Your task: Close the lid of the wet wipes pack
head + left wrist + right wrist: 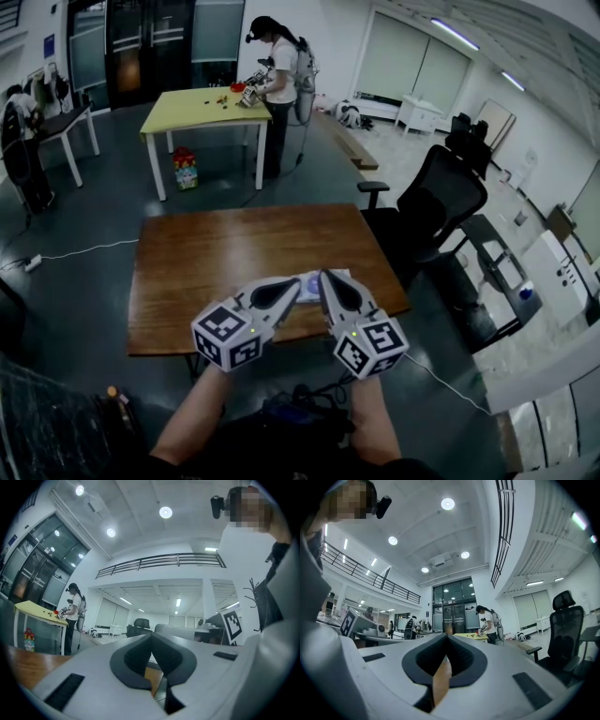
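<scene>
Far left background: yellow table with a person working at it, not part of this.

Brown wooden table in the middle, bare apart from one item at its near edge.

Left gripper is near the front edge, pointing roughly level and angled inward. In the left gripper view the jaws are pressed together at the tips with nothing between them, just table showing below. Closed and empty.

Wet wipes pack lies flat on the table just past the two gripper tips, pale and whitish. It is mostly covered by the gripper bodies in the head view and neither gripper view shows it. Can't tell whether the lid is up or down.

Right gripper is just beside the left one, tips nearly meeting over the pack. Right gripper view shows jaws together and empty.

Black office chair stands off the table's right side.

Progress, as a judgement: both closed tips are at the pack, so this is either about to press the lid or just pressed it. Closure unconfirmed; what's left is a clear look at the lid seated flat.
</scene>
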The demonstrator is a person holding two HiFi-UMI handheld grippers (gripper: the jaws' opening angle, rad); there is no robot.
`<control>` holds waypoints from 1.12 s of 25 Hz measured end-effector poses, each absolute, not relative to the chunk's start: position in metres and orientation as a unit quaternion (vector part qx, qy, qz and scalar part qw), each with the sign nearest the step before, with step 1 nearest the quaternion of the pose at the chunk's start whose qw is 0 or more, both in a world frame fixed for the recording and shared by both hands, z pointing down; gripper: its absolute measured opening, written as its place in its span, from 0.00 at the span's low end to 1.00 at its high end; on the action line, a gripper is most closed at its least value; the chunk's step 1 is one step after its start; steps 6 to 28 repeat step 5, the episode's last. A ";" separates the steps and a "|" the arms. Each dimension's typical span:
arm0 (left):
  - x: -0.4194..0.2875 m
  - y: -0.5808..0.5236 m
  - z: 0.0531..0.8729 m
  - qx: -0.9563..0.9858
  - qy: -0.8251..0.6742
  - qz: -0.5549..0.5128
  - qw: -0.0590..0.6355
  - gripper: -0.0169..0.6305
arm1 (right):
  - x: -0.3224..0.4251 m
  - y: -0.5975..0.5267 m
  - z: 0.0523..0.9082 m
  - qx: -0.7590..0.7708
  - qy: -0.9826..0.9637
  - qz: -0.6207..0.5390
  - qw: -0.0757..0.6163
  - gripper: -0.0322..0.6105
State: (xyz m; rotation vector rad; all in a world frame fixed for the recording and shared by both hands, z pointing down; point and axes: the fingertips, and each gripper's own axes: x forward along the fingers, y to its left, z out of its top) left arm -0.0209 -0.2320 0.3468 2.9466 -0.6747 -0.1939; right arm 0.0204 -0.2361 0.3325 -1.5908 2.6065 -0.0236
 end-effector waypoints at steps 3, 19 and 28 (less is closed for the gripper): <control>-0.019 -0.234 0.346 0.972 -0.219 -0.064 0.057 0.02 | 0.020 -0.240 0.332 -0.515 0.856 -0.004 0.047 0.06; -0.019 -0.235 0.346 0.973 -0.216 -0.063 0.056 0.02 | 0.019 -0.241 0.331 -0.517 0.855 -0.005 0.048 0.05; -0.019 -0.235 0.346 0.973 -0.216 -0.063 0.056 0.02 | 0.019 -0.241 0.331 -0.517 0.855 -0.005 0.048 0.05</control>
